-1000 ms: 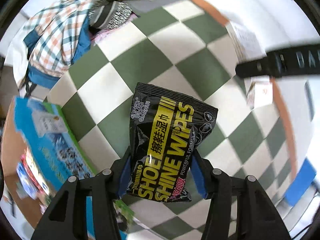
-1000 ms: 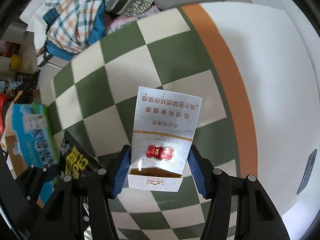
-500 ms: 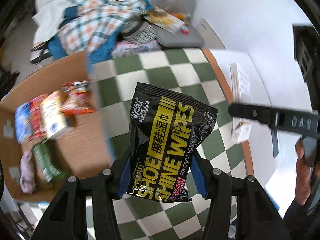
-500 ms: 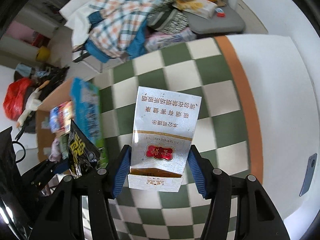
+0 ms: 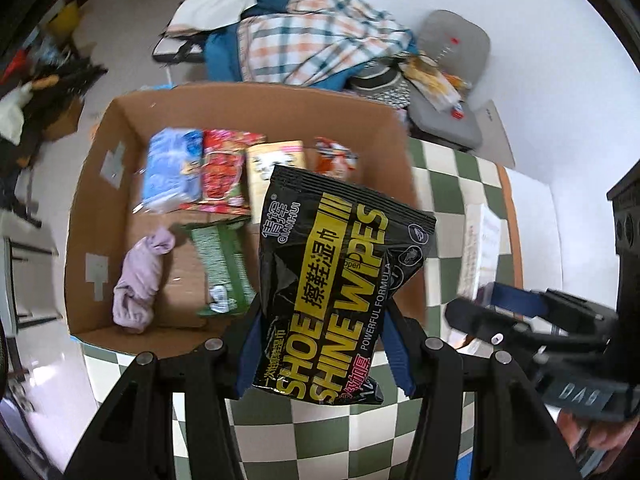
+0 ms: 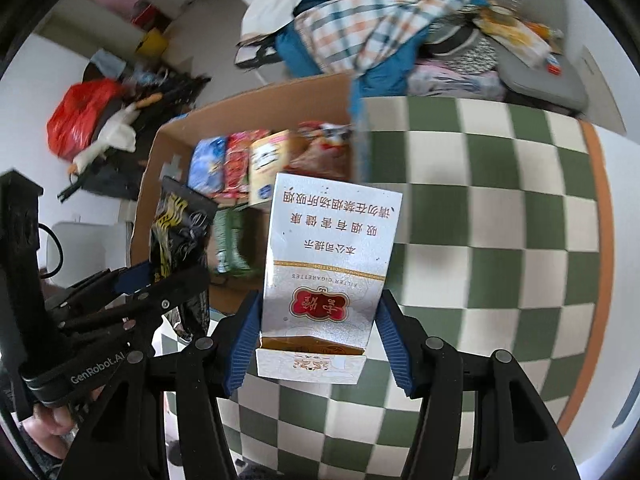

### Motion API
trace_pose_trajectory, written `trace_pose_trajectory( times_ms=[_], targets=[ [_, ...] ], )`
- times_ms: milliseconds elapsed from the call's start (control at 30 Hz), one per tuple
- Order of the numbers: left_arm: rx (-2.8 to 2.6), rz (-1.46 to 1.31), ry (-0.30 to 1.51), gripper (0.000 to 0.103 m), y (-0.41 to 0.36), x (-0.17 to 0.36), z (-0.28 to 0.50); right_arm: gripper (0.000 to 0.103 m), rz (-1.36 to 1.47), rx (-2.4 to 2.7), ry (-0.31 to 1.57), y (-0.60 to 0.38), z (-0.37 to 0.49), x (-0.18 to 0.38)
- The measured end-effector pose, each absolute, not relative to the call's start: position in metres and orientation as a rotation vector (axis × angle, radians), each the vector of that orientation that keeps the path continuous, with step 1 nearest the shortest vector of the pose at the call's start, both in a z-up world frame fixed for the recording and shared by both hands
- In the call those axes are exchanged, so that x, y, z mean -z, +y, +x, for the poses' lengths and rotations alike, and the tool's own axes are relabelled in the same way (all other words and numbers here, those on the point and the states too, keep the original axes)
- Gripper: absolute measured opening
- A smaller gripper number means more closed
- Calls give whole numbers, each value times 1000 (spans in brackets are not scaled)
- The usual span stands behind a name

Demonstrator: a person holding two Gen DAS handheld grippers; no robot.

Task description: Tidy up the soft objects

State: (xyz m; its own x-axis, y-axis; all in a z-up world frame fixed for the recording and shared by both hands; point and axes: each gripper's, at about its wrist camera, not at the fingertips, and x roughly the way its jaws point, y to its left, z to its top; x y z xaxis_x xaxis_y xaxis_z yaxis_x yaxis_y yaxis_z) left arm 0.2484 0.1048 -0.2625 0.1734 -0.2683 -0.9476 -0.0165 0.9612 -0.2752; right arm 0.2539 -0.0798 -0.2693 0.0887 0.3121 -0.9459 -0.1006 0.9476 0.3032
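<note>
While each pack is pinched low down, so most of it stands free past the fingertips, the left gripper (image 5: 324, 354) is clamped on the shoe wipes pouch (image 5: 340, 280) and the right gripper (image 6: 318, 344) is clamped on the cigarette pack (image 6: 330, 264). Both loads hang raised just beside the cardboard box (image 5: 100, 152), the pouch overlapping its near corner, likely ready to be dropped in. Inside the box, packets line the far wall, with a lilac cloth (image 5: 140, 276) and a green packet (image 5: 222, 268) nearer, leaving bare floor near the front
</note>
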Motion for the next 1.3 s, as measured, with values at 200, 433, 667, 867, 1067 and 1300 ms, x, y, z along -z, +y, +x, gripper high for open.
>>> trace_pose_trajectory(
  times_ms=[200,433,667,867,1067,1300],
  targets=[
    [140,-293,1429,50,128,288,265,59,141,-288,1485,-41,269,293],
    [161,-368,1500,51,138,317,281,59,106,-263,1520,-24,281,311],
    [203,-469,1556,54,141,327,288,61,123,-263,1563,-22,286,325],
    [183,-476,1523,80,149,319,287,79,136,-252,1551,-26,287,323],
    [145,-377,1477,92,150,303,285,86,121,-227,1545,-30,286,319],
    [44,-237,1396,102,153,286,271,99,40,-167,1507,-30,278,313]
  ],
)
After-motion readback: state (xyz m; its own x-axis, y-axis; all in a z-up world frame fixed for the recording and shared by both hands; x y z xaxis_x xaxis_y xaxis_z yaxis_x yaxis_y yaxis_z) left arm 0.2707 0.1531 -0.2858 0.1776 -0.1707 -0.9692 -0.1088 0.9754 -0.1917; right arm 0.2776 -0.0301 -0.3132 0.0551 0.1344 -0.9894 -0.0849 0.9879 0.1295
